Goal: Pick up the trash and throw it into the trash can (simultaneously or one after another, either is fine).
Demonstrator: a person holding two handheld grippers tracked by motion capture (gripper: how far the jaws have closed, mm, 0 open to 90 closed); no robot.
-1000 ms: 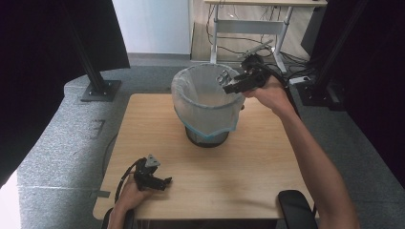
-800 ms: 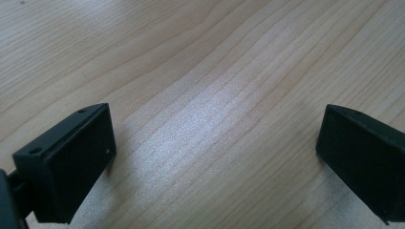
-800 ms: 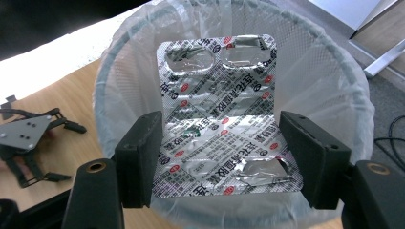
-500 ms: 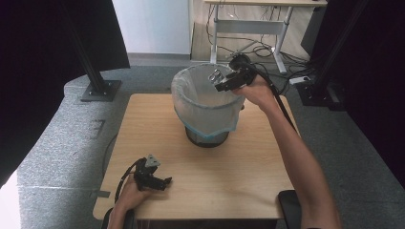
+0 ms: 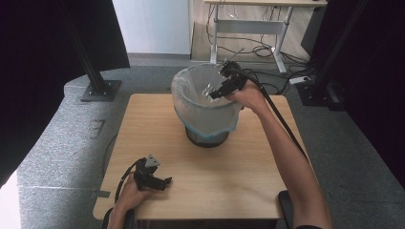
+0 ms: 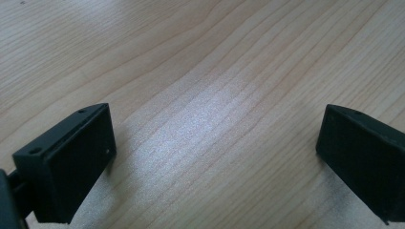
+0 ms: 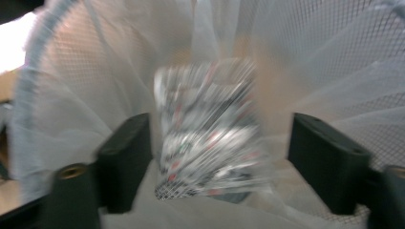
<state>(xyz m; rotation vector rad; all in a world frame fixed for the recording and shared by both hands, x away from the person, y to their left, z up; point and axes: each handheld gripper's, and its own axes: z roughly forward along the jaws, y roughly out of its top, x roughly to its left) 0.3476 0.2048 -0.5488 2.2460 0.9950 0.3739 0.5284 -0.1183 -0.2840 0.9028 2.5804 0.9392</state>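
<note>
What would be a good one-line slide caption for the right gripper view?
The right gripper, jaws just opened, lets a blurred silvery wrapper drop into the bag-lined mesh bin.

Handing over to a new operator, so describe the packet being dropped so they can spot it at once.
On the wooden table stands a mesh bin lined with a clear bag. Over its mouth the right gripper has just been opening, and the packet sits loose between its jaws. It is the only printed thing there: silvery, crinkled, with red and dark marks, blurred.

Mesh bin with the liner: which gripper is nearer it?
Right. The right gripper is over the bin's open mouth; the left gripper sits near the table's front edge.
</note>
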